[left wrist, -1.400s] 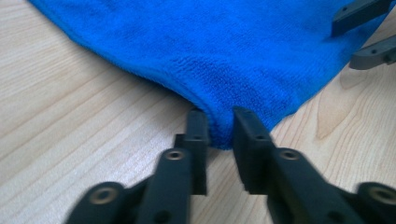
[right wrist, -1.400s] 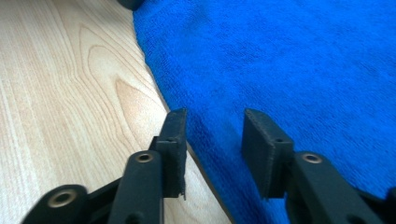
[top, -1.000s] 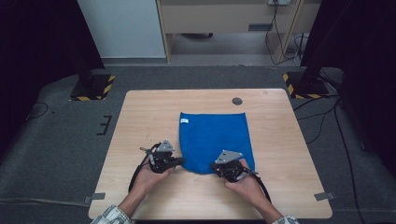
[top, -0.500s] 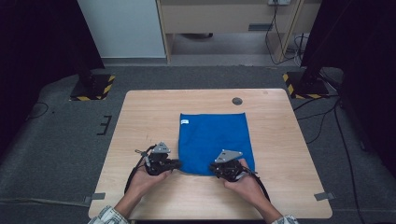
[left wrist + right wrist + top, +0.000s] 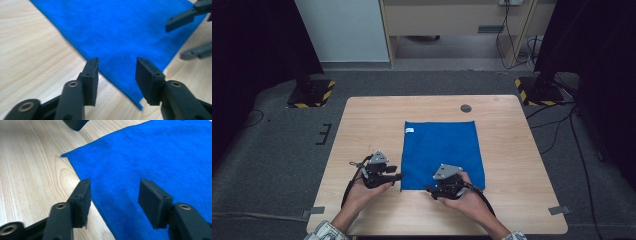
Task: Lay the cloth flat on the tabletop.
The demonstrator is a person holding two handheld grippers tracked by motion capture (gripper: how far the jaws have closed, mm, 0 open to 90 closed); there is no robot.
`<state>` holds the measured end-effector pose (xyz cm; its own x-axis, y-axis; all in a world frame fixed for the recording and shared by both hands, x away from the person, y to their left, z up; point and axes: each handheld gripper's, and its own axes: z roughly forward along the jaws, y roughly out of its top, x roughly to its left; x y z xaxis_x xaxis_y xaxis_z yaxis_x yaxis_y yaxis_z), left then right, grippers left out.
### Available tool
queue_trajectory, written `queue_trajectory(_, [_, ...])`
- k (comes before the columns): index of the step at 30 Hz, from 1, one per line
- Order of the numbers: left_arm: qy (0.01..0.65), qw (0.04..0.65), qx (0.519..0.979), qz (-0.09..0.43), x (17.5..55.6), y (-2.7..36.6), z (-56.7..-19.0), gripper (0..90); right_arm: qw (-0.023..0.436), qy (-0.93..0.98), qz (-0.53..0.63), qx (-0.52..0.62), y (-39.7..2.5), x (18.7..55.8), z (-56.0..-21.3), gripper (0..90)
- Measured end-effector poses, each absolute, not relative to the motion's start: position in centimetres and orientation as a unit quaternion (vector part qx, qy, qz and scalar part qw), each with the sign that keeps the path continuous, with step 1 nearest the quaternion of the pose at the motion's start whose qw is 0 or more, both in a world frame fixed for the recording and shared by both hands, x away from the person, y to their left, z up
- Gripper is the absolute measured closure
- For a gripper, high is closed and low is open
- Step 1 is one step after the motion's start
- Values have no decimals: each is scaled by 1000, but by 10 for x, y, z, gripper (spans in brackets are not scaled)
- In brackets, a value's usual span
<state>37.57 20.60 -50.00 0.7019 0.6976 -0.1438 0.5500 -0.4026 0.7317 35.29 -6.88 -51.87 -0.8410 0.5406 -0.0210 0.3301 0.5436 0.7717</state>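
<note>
Blue cloth [image 5: 442, 153], spread flat and square near the desk's [image 5: 512, 150] front edge, a small white tag at its far left corner. Left gripper [image 5: 117, 72] and right gripper [image 5: 114, 195], jaws parted, flank its near edge. Pinching both near corners evenly should lift it without bunching.

In the high view, the right gripper [image 5: 432, 189] and the hand [image 5: 464, 196] holding it cover part of the near edge of the flat blue square cloth [image 5: 441, 150]. The small white tag [image 5: 409, 130] at the cloth's far left corner is too small to read. In the left gripper view the cloth [image 5: 120, 32] is cut off by the top edge. In the right gripper view the cloth [image 5: 150, 160] runs past the top and right edges, and a dark object [image 5: 75, 123] at the top edge is too cropped to identify.
</note>
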Motion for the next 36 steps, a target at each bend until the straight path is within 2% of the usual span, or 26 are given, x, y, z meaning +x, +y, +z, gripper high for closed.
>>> queue_trajectory(7, [381, 396, 824, 137, 383, 219, -498, 375, 118, 869, 408, 253, -51, 355, -517, 359])
queue_trajectory(9, [382, 397, 823, 140, 384, 221, -497, 354, 117, 870, 409, 252, -49, 354, -517, 344])
queue_trajectory(11, [382, 399, 822, 143, 387, 223, -496, 278, 108, 873, 405, 248, -40, 354, -518, 283])
queue_trajectory(16, [377, 401, 823, 141, 401, 227, -492, 198, 99, 876, 405, 241, -29, 354, -518, 246])
queue_trajectory(19, [373, 405, 823, 137, 412, 230, -491, 152, 96, 878, 406, 233, -20, 354, -517, 288])
queue_trajectory(22, [370, 405, 825, 137, 425, 233, -488, 119, 101, 877, 410, 228, -11, 353, -518, 415])
queue_trajectory(25, [377, 410, 819, 138, 433, 234, -485, 95, 102, 877, 410, 229, -4, 353, -520, 479])
queue_trajectory(30, [376, 410, 819, 141, 441, 231, -480, 90, 103, 877, 409, 229, 4, 354, -521, 496])
queue_trajectory(36, [374, 403, 823, 142, 449, 224, -477, 90, 100, 881, 399, 234, 19, 357, -525, 444])
